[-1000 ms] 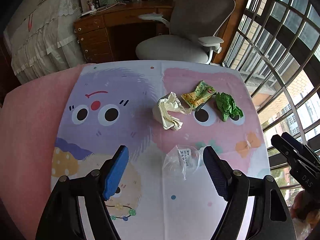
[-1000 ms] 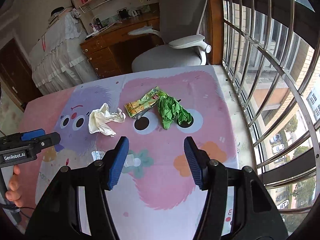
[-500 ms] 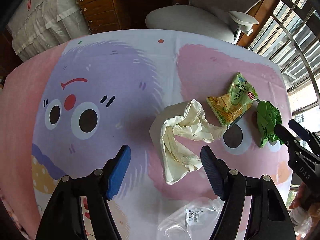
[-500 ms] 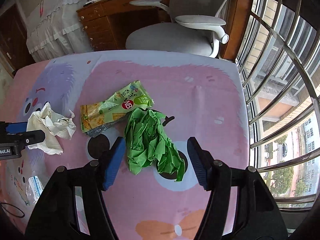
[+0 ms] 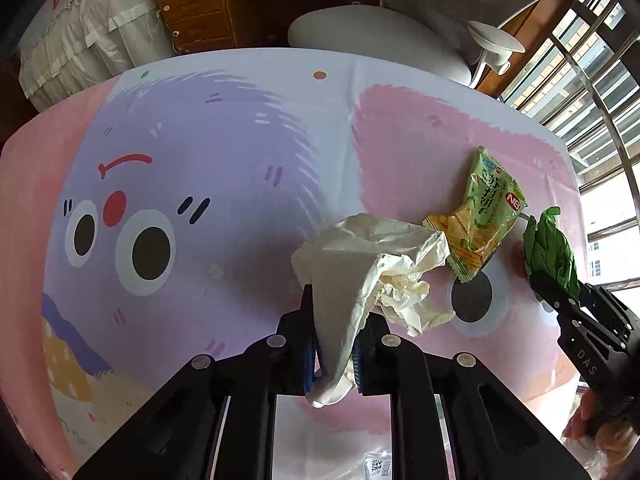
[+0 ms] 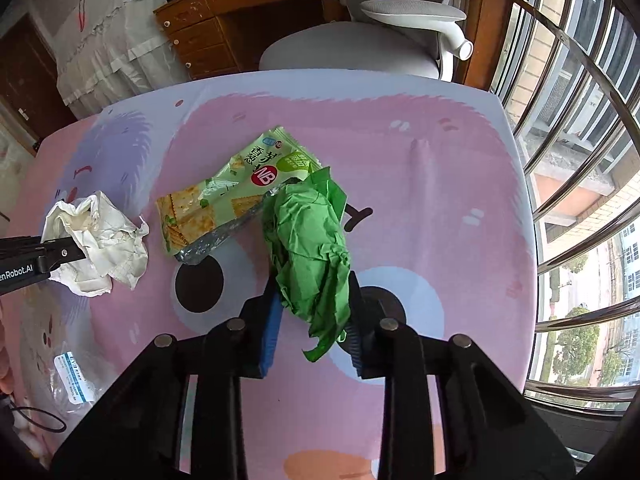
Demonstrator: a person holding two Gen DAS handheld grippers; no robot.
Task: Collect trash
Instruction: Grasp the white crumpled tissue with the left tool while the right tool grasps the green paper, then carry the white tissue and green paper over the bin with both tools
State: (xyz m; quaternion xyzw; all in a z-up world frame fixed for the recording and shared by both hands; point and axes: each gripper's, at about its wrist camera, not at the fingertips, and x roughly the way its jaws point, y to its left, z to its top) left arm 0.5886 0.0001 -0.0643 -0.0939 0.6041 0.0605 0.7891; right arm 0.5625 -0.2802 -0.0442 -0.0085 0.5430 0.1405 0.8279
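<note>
Crumpled white paper [image 5: 360, 280] sits pinched in the left gripper [image 5: 334, 352], left of the cracker wrapper [image 6: 236, 196]; the right gripper [image 6: 314, 320] clamps green paper [image 6: 308, 248] on the wrapper's right.

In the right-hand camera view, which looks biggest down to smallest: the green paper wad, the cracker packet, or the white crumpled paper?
1. Cracker packet and green paper wad: about alike; the wad sits nearer the camera, so I won't rank them.
2. White crumpled paper: smallest.
</note>
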